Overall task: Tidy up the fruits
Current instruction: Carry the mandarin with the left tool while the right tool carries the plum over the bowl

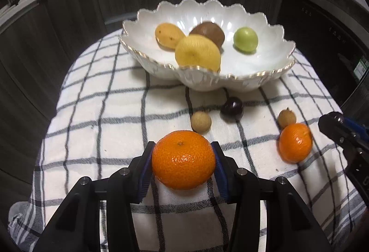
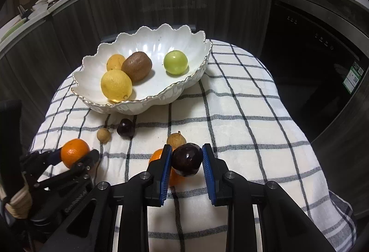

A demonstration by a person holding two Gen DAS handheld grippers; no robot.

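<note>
A large mandarin [image 1: 183, 157] sits between the blue pads of my left gripper [image 1: 183, 160], which touch it on both sides; the same grip shows in the right wrist view, with my left gripper [image 2: 76, 154] at the left. My right gripper [image 2: 186, 159] is shut on a dark purple plum [image 2: 185, 163], which it holds in front of a second mandarin [image 2: 155, 156] that is half hidden. The white scalloped bowl [image 1: 265, 72] at the back holds a lemon [image 1: 197, 53], a kiwi [image 1: 208, 32], a yellow-orange fruit [image 1: 167, 35] and a green fruit [image 1: 245, 39].
Loose on the checked cloth [image 1: 103, 113] lie two longans [image 1: 201, 122] [image 1: 286, 117], another dark plum [image 1: 231, 107] and the second mandarin [image 1: 295, 142]. Dark cabinet fronts [image 2: 161, 2] ring the cloth-covered surface, with a dark appliance [image 2: 311, 62] to the right.
</note>
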